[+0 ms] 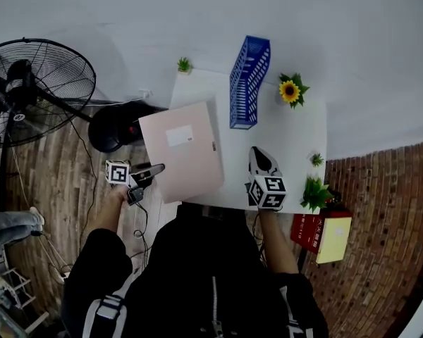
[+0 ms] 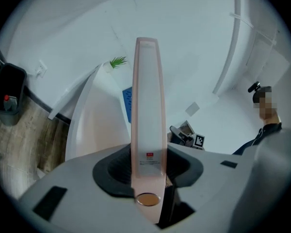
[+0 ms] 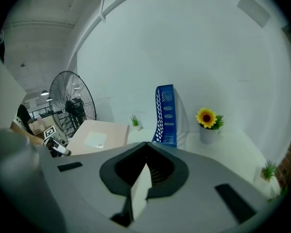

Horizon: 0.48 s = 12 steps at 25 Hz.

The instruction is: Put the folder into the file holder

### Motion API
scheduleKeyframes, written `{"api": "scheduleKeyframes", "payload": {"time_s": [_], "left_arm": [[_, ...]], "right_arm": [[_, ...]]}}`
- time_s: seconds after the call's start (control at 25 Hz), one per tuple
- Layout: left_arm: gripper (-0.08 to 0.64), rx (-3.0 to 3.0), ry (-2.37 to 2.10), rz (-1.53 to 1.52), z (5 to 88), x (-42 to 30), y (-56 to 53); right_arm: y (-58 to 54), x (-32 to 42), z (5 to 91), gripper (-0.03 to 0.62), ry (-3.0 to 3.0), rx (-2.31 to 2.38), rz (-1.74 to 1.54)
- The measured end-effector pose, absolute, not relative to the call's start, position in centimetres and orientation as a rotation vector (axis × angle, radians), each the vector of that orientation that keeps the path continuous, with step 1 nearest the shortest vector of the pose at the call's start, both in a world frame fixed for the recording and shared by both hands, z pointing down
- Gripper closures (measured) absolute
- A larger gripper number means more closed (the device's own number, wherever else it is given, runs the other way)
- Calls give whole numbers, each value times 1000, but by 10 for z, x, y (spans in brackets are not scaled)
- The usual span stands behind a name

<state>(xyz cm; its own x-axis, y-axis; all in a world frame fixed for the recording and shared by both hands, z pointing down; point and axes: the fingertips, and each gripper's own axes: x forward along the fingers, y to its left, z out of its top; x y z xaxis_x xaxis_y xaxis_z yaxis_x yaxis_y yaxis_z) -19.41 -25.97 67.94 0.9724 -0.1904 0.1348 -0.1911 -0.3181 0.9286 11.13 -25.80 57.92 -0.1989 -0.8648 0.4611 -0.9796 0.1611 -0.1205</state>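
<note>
The white worktop (image 1: 296, 139) fills the middle of the head view, with a large black floor fan (image 1: 39, 83) standing off its left edge. The pink folder (image 1: 183, 153) is over the worktop's near left corner, its broad face with a pale label turned up and its left side reaching out past the left edge; whether it rests on the surface cannot be told. The blue file holder (image 1: 249, 83) stands upright at about the middle of the far edge, just beyond the folder's far right corner and not touching it, with nothing seen in it. The left gripper (image 1: 149, 172) comes in from the left, off the worktop, and its jaws are clamped on the folder's left edge; in the left gripper view the narrow spine (image 2: 145, 106) runs straight up from between them. The right gripper (image 1: 258, 153) is at the near edge, right of the folder and apart from it, its jaws together on nothing. A potted sunflower (image 1: 290, 91) is near the far right corner, right of the file holder. A small green plant (image 1: 184, 65) sits at the far left corner.
</note>
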Motion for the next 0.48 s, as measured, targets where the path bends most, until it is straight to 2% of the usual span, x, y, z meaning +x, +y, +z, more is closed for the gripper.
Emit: {"api": "scheduleKeyframes", "payload": {"time_s": [0.48], "left_arm": [[379, 2077, -640, -127, 623, -130, -273]], "right_arm": [[-282, 167, 567, 584, -2286, 1635, 522]]}}
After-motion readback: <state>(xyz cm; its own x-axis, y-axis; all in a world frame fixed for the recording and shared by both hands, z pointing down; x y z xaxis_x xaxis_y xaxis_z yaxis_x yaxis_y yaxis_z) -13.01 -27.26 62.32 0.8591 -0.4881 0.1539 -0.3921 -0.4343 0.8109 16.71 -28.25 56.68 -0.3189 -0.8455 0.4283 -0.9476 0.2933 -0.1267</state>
